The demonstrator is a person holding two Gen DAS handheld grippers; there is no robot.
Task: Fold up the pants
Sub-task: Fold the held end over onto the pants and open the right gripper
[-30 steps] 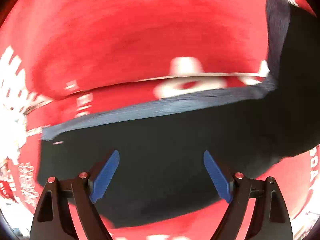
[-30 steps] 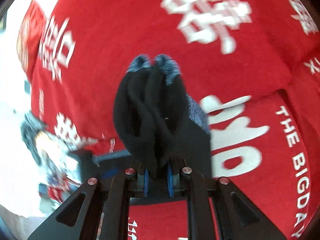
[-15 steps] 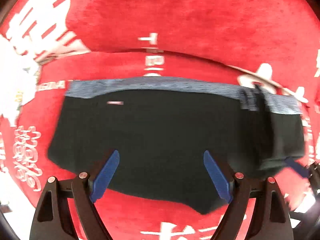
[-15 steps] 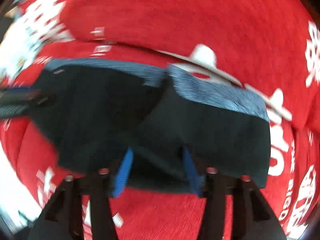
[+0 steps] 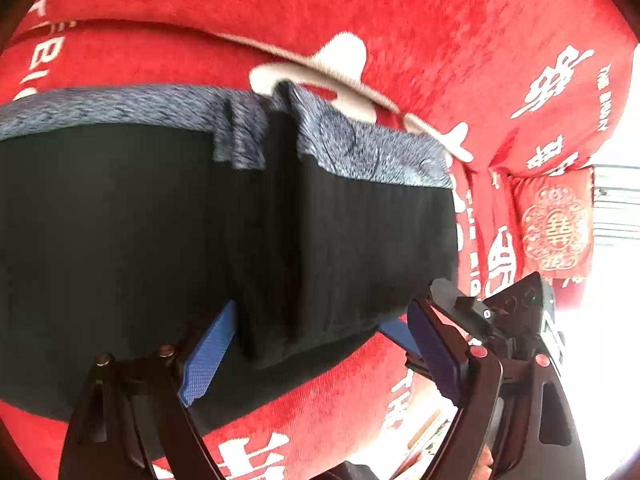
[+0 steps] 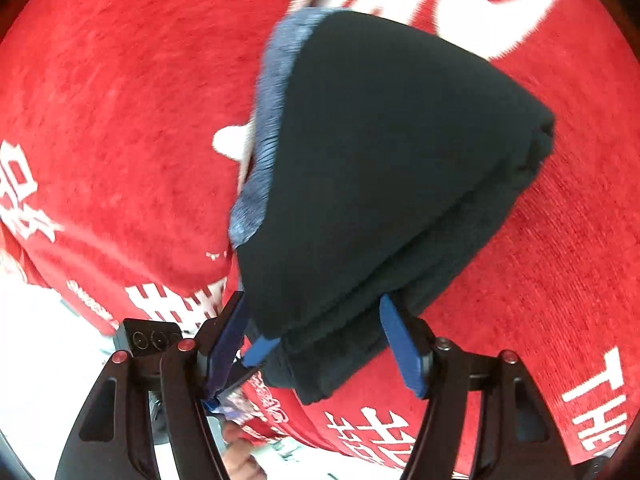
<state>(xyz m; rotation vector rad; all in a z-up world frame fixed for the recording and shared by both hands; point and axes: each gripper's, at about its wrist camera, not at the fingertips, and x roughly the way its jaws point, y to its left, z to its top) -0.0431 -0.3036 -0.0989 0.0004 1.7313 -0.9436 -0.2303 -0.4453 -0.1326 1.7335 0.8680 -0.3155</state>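
The black pants (image 5: 120, 220) with a blue-grey waistband (image 5: 120, 106) lie folded on a red cover (image 5: 360, 8). A doubled layer (image 5: 360, 240) rests over their right part. My left gripper (image 5: 320, 356) is open, its jaws on either side of the pants' near edge. My right gripper (image 6: 320, 344) is open too, its blue pads (image 6: 404, 344) on either side of the thick folded stack (image 6: 380, 160). It also shows in the left wrist view (image 5: 404, 332), at the pants' right corner. The left gripper's body (image 6: 148, 340) shows in the right wrist view.
The red cover (image 6: 100, 100) with white lettering spreads under everything. A red embroidered cushion (image 5: 556, 228) stands at the right. The cover's edge (image 6: 92, 316) drops off at lower left into bright, washed-out space.
My right gripper held the bunched pants up, shut; it has laid them over the flat part and opened. My left gripper stayed open and swung to the right along the pants.
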